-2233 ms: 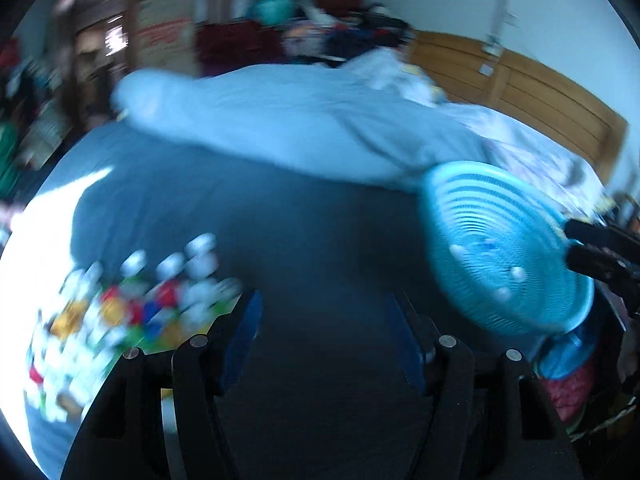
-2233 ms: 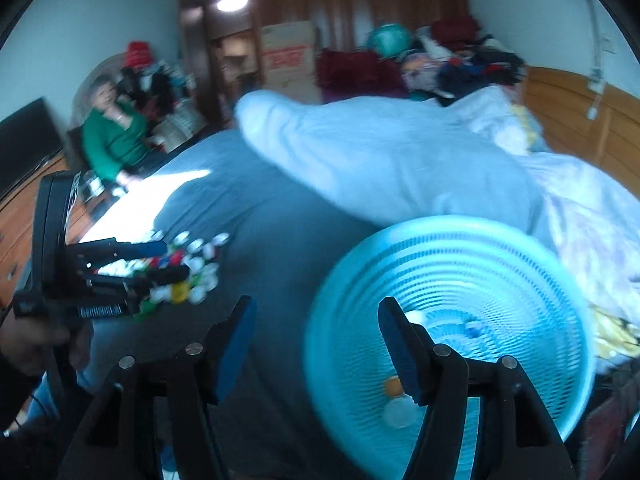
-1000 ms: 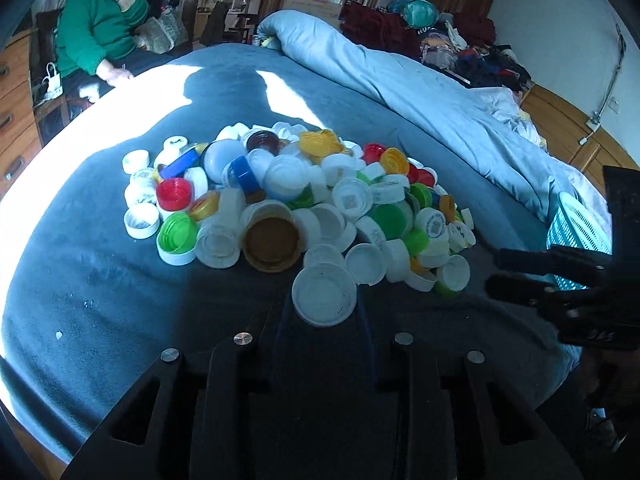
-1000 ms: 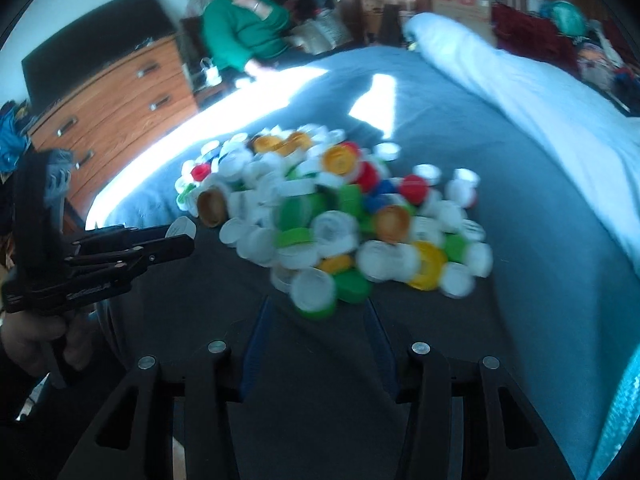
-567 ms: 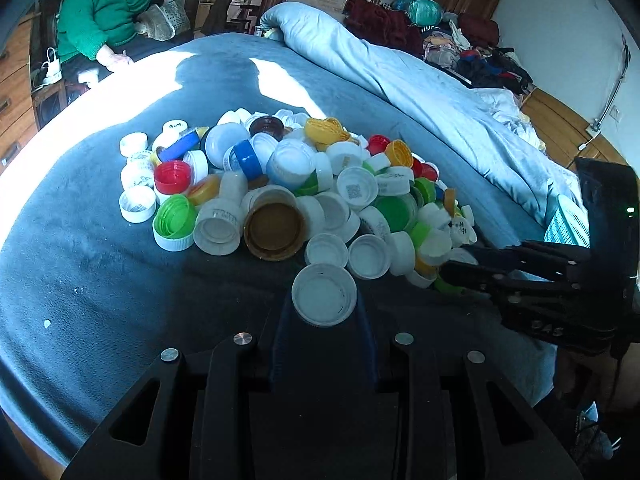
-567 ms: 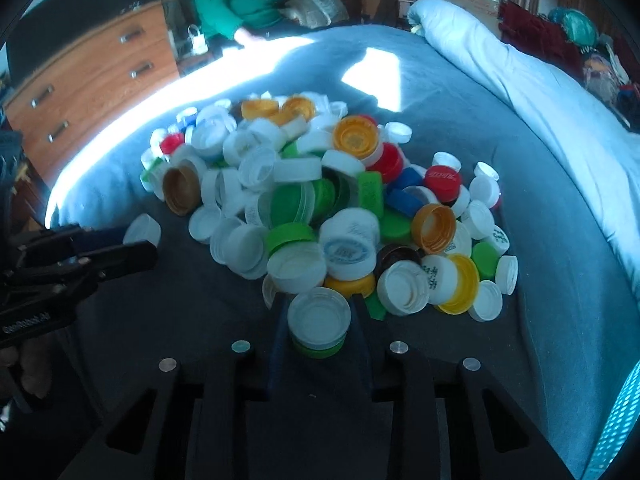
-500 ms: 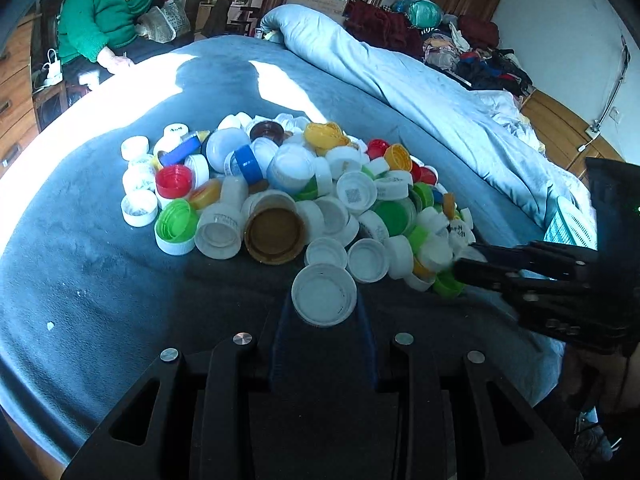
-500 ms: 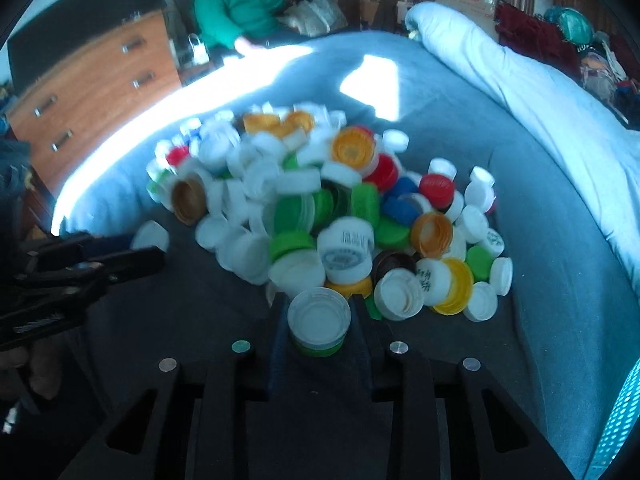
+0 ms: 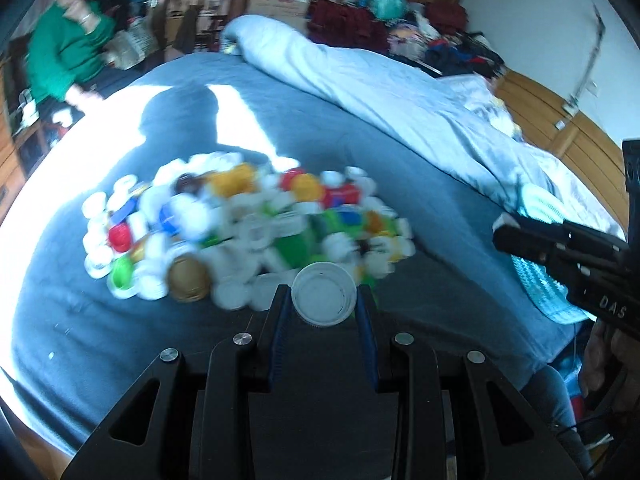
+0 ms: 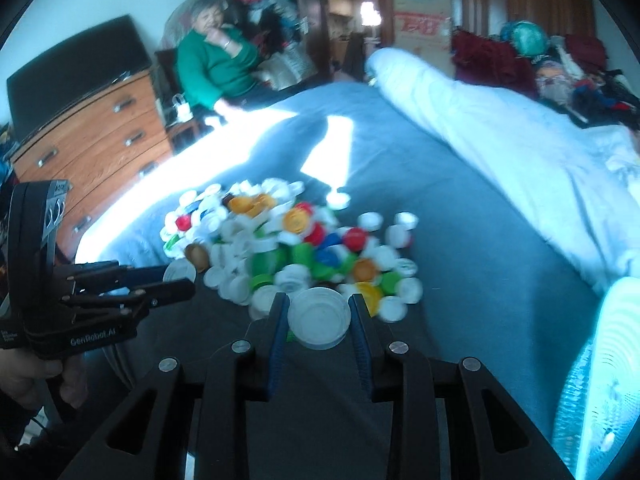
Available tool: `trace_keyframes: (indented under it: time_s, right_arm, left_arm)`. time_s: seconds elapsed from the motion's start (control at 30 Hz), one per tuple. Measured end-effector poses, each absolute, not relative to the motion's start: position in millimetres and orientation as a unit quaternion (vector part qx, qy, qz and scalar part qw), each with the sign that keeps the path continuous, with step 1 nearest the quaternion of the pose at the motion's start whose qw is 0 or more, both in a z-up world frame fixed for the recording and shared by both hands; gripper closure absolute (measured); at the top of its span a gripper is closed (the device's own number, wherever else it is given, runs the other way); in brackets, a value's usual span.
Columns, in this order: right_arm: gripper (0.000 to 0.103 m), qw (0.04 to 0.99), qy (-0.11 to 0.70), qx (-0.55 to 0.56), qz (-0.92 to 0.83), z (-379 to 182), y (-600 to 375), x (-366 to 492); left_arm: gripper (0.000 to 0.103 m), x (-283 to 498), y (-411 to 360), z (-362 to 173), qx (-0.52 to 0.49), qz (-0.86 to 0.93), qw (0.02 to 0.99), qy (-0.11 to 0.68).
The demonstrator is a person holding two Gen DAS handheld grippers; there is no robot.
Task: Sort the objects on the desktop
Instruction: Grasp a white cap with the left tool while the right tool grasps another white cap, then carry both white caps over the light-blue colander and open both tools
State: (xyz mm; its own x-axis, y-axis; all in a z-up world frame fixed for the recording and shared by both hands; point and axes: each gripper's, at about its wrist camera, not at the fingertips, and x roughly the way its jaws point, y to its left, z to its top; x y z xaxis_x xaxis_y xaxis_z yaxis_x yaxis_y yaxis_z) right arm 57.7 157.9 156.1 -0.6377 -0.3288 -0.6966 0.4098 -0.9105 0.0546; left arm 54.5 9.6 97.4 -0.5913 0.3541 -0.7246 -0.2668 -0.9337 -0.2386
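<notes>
My left gripper (image 9: 323, 300) is clamped on a round white plastic bottle cap (image 9: 324, 298), open side up, held above the near edge of the heap of mixed coloured plastic caps (image 9: 244, 232) (blurred here) on the grey-blue bedspread (image 9: 400, 168). My right gripper (image 10: 318, 316) pinches a second round white plastic cap with a green rim underneath (image 10: 317, 322), also just at the heap's near edge. The turquoise slotted plastic basket (image 10: 608, 380) sits at the bed's right edge, well apart from the heap.
</notes>
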Motion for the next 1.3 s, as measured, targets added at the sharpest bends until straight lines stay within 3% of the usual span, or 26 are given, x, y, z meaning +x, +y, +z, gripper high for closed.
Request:
trace_keyframes:
  time_s: [0.63,0.97,1.3]
  right_arm:
    - [0.070,0.031,-0.009,0.336,-0.941,225,372,97]
    - [0.070,-0.032,-0.043,0.346,-0.937,226,465,121]
    - [0.070,-0.042,-0.061,0.356,-0.931,211,493,124]
  left_arm:
    - [0.076,40,238,165,-0.387,0.864,0.317,0.052]
    - [0.076,50,367,161,-0.401,0.822,0.391,0.105]
    - [0.076,54,407,151,-0.411,0.808,0.403,0.124]
